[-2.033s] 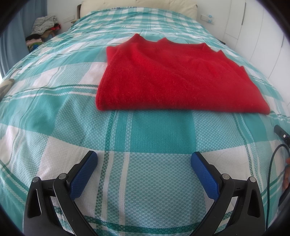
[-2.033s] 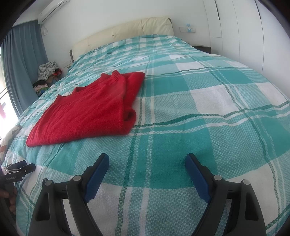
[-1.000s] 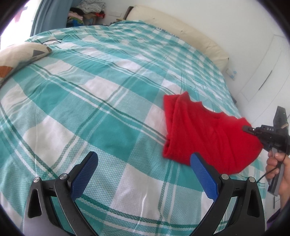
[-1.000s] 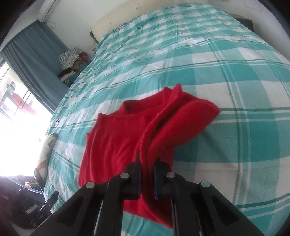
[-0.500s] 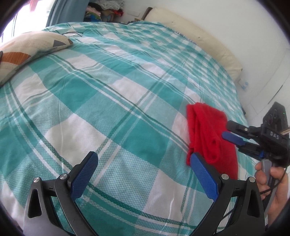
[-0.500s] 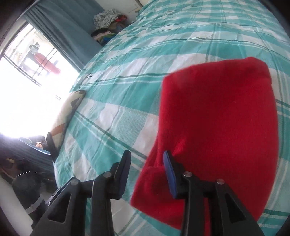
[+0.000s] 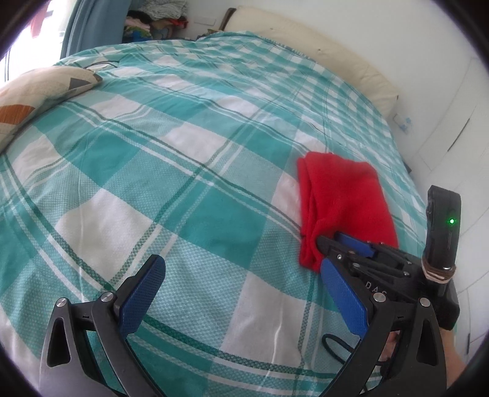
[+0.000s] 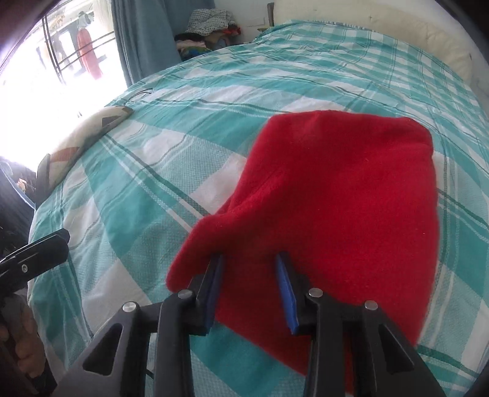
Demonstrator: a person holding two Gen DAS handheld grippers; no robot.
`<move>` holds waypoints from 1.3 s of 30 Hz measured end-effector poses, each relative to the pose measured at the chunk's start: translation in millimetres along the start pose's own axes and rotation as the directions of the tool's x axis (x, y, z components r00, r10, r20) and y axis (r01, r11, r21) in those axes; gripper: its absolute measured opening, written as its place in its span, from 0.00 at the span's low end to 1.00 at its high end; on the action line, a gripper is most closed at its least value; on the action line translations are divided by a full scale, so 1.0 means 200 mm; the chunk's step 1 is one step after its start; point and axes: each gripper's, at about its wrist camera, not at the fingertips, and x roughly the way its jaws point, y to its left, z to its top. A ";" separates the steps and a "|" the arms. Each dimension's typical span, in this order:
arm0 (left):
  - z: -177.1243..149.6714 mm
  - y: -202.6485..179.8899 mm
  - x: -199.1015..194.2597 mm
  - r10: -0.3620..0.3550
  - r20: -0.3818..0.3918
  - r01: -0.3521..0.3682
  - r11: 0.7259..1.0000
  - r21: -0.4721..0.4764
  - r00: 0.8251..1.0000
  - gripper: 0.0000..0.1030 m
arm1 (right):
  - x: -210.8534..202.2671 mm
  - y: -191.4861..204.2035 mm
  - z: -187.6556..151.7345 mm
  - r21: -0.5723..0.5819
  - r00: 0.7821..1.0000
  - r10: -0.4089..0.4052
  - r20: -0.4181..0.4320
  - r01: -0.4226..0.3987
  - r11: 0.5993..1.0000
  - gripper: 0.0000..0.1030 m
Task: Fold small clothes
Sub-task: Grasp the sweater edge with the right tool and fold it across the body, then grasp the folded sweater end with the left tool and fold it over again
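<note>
On the teal and white checked bedspread (image 7: pixel 189 195) we record one red sweater (image 8: pixel 336 195), folded into a compact block, lying flat toward the right side of the bed as the left wrist view shows it (image 7: pixel 342 201). Its near corner is bunched and slightly raised.

Right gripper (image 8: pixel 249 287): we find it at that near corner, with a fold of the red knit lying between its blue pads (image 8: pixel 284 293). Its jaws are partly apart and closing; the pads do not appear to press on the cloth. From the left wrist view, the same gripper (image 7: pixel 328 247) reaches in from the right, its tips at the sweater's near edge, and a black unit with a green light (image 7: pixel 443 226) is strapped upright on its body.

Left gripper (image 7: pixel 241 293): jaws wide apart, nothing between them, hanging over bare bedspread well to the left of the sweater.

Surroundings, as we note them:
- a patterned cushion (image 7: pixel 39 91) at the far left edge of the bed;
- a cream headboard (image 7: pixel 321 52) along the far end;
- a blue curtain (image 8: pixel 143 36) beside a bright window;
- a heap of clothes (image 8: pixel 207 24) in the corner past the bed;
- white cupboard doors (image 7: pixel 449 122) on the right wall;
- the person's fingers (image 8: pixel 26 345), low in the left of the right wrist view.
</note>
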 end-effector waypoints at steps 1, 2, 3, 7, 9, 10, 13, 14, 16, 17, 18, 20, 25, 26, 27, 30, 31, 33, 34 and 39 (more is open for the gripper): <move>0.00 0.00 0.00 0.007 0.000 -0.007 1.000 0.010 1.000 0.99 | 0.01 0.02 0.01 -0.003 1.000 0.001 0.004 -0.001 1.000 0.36; -0.01 -0.01 0.00 0.012 0.001 -0.012 1.000 0.016 1.000 0.99 | 0.00 0.03 0.02 -0.011 1.000 -0.005 0.007 0.005 1.000 0.36; -0.01 0.00 0.00 0.014 0.002 -0.014 1.000 0.018 1.000 0.99 | -0.04 0.03 0.03 -0.020 1.000 0.000 0.010 0.000 1.000 0.36; 0.00 -0.01 -0.01 -0.005 0.001 0.005 1.000 0.016 1.000 0.99 | -0.35 -0.10 -0.02 0.021 0.997 -0.003 0.079 0.001 1.000 0.35; 0.00 -0.04 -0.01 -0.010 0.000 0.010 1.000 0.028 1.000 0.99 | -0.48 -0.18 -0.09 0.044 0.994 -0.060 0.090 0.056 0.997 0.36; -0.01 -0.06 0.00 -0.011 -0.002 0.011 0.999 0.032 1.000 0.99 | -0.49 -0.22 -0.13 0.048 0.992 -0.099 0.078 0.095 0.994 0.36; -0.01 -0.15 0.09 -0.082 -0.045 0.083 0.996 0.026 0.996 0.99 | -0.37 -0.31 -0.26 0.080 0.993 -0.120 -0.018 0.121 0.989 0.36; 0.01 -0.19 0.12 -0.107 -0.069 0.110 0.993 0.032 0.992 0.99 | -0.30 -0.33 -0.30 0.091 0.993 -0.104 -0.050 0.109 0.990 0.36; 0.08 -0.27 0.17 -0.131 -0.081 0.136 0.989 0.050 0.988 0.99 | -0.29 -0.32 -0.33 0.089 0.994 -0.108 -0.029 0.110 0.990 0.38; 0.12 -0.31 0.20 -0.135 -0.083 0.141 0.988 0.065 0.987 0.99 | -0.32 -0.34 -0.32 0.114 0.996 -0.089 -0.012 0.089 0.989 0.39; 0.17 -0.35 0.24 -0.140 -0.097 0.148 0.985 0.086 0.985 0.99 | -0.36 -0.38 -0.30 0.158 0.999 -0.044 0.009 0.042 0.987 0.43; 0.26 -0.43 0.35 -0.136 -0.147 0.157 0.978 0.140 0.980 0.99 | -0.45 -0.48 -0.25 0.240 0.997 -0.005 0.075 -0.013 0.971 0.57; 0.34 -0.49 0.60 -0.041 -0.209 0.089 0.970 0.226 0.977 0.99 | -0.46 -0.80 -0.09 0.408 0.990 0.008 0.143 -0.066 0.911 0.73; 0.34 -0.50 0.63 -0.015 -0.211 0.068 0.967 0.246 0.977 0.99 | -0.39 -0.85 -0.08 0.440 0.990 0.049 0.132 -0.103 0.892 0.73; 0.33 -0.50 0.65 0.005 -0.211 0.052 0.963 0.264 0.977 0.99 | -0.33 -0.89 -0.07 0.469 0.989 0.081 0.127 -0.132 0.873 0.73; 0.33 -0.49 0.72 0.005 -0.232 0.060 0.960 0.272 0.973 0.99 | -0.12 -0.92 -0.06 0.519 0.977 0.177 0.122 -0.215 0.827 0.71; 0.32 -0.48 0.73 -0.012 -0.239 0.076 0.962 0.261 0.971 0.98 | -0.07 -0.90 -0.05 0.513 0.977 0.175 0.118 -0.211 0.832 0.63; 0.32 -0.50 0.74 -0.038 -0.244 0.103 0.960 0.260 0.969 0.76 | -0.04 -0.80 -0.01 0.441 0.993 0.082 0.089 -0.113 0.890 0.47; 0.31 -0.51 0.76 -0.072 -0.265 0.144 0.954 0.262 0.962 0.35 | -0.04 -0.73 0.02 0.382 0.998 -0.002 0.065 -0.023 0.924 0.37; 0.30 -0.59 0.66 -0.087 -0.220 0.151 0.943 0.296 0.972 0.16 | -0.10 -0.34 0.11 -0.001 0.941 -0.321 0.105 0.322 0.947 0.28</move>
